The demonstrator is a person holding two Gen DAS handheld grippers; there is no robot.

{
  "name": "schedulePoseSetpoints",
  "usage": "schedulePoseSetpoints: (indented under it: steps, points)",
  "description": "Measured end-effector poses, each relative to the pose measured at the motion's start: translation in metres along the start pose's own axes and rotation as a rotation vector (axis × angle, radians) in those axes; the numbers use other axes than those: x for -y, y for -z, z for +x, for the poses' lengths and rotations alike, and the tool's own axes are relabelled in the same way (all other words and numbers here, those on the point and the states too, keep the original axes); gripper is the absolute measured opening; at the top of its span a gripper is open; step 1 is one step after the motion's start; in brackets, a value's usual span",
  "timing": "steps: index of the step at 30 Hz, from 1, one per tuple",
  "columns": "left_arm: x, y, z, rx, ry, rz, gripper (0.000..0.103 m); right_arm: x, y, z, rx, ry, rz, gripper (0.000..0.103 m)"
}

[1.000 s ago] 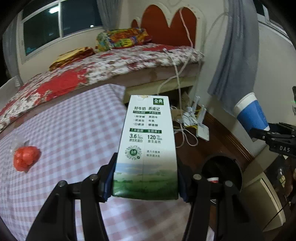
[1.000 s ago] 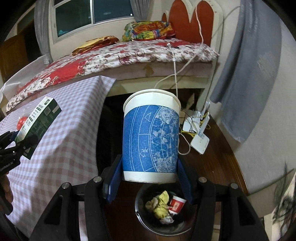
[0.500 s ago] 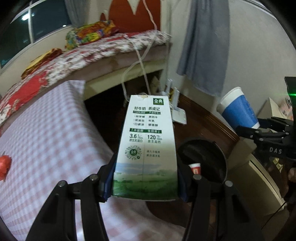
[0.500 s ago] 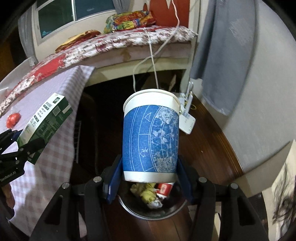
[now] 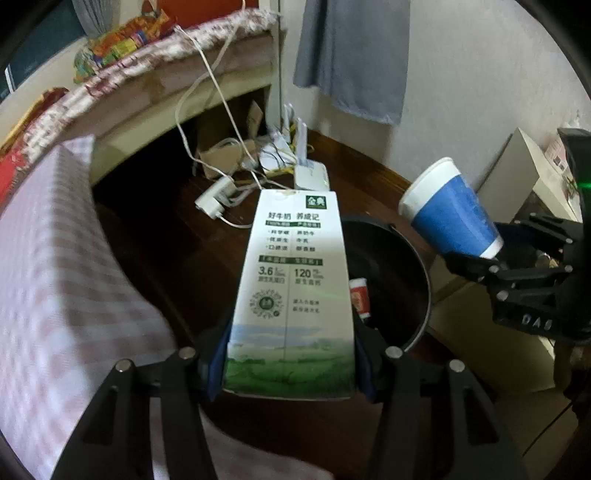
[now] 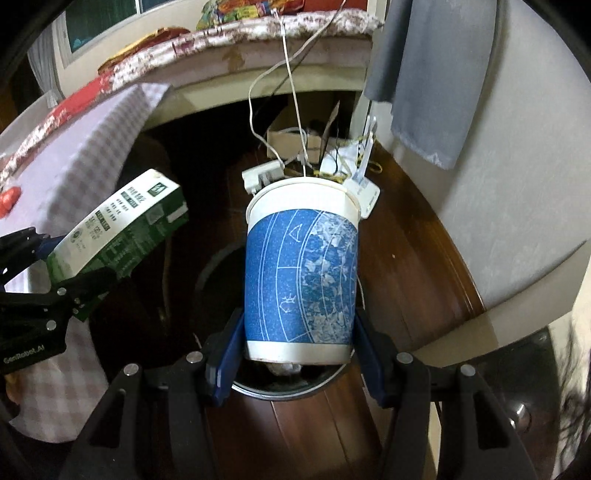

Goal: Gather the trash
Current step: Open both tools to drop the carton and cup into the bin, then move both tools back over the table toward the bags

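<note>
My left gripper (image 5: 290,363) is shut on a white and green milk carton (image 5: 295,295), its blue pads pressing both sides near the base. The carton hangs tilted over the left part of a round black trash bin (image 5: 417,258) on the floor, with a small red and white cup (image 5: 359,297) inside. My right gripper (image 6: 297,356) is shut on a blue and white paper cup (image 6: 301,277), held above the same bin (image 6: 288,391). In the right wrist view the carton (image 6: 114,236) and the left gripper (image 6: 79,286) are at the left. The left wrist view shows the cup (image 5: 452,216) at the right.
A table with a pink checked cloth (image 5: 55,277) stands left of the bin. Behind the bin lie a white router (image 5: 310,175), a power strip (image 5: 216,195) and cables. A bed (image 6: 258,33) runs along the back. A grey cloth (image 5: 351,55) hangs on the wall.
Both grippers have come down and tipped toward the floor. The carton left the table's edge and now hangs over the bin; the cup sank closer to the bin's mouth.
</note>
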State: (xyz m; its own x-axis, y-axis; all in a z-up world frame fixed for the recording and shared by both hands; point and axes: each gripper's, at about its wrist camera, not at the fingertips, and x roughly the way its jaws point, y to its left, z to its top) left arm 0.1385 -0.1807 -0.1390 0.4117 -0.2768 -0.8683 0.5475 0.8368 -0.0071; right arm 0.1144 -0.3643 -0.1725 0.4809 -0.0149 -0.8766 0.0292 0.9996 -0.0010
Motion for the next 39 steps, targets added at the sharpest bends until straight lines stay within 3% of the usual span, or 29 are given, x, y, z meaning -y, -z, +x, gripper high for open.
schedulePoseSetpoints:
  steps: [16,23,24,25,27,31,33,35,39]
  points:
    - [0.027,0.009,0.067,-0.184,0.075,0.026,0.056,0.01,0.03,0.06,-0.116,-0.024,-0.045,0.059]
    - [0.026,0.008,0.092,-0.273,0.118,0.002,0.057,0.005,0.032,0.089,-0.178,-0.039,-0.122,0.06]
    - [0.024,0.008,0.098,-0.294,0.143,-0.017,0.063,0.003,0.032,0.095,-0.194,-0.049,-0.141,0.06]
    - [0.022,0.008,0.101,-0.304,0.162,-0.04,0.08,0.001,0.032,0.103,-0.216,-0.05,-0.154,0.062]
    - [0.022,0.007,0.1,-0.294,0.159,-0.048,0.092,0.0,0.033,0.11,-0.22,-0.003,-0.201,0.085]
    - [0.023,0.008,0.081,-0.232,0.118,-0.037,0.094,0.018,0.031,0.1,-0.199,0.027,-0.151,0.089]
    - [0.019,0.009,0.071,-0.202,0.102,-0.048,0.096,0.024,0.03,0.088,-0.17,0.042,-0.134,0.102]
    - [0.016,0.009,0.065,-0.18,0.091,-0.053,0.101,0.027,0.03,0.08,-0.164,0.053,-0.119,0.103]
    - [0.012,0.007,0.055,-0.14,0.072,-0.045,0.101,0.03,0.029,0.066,-0.16,0.06,-0.085,0.103]
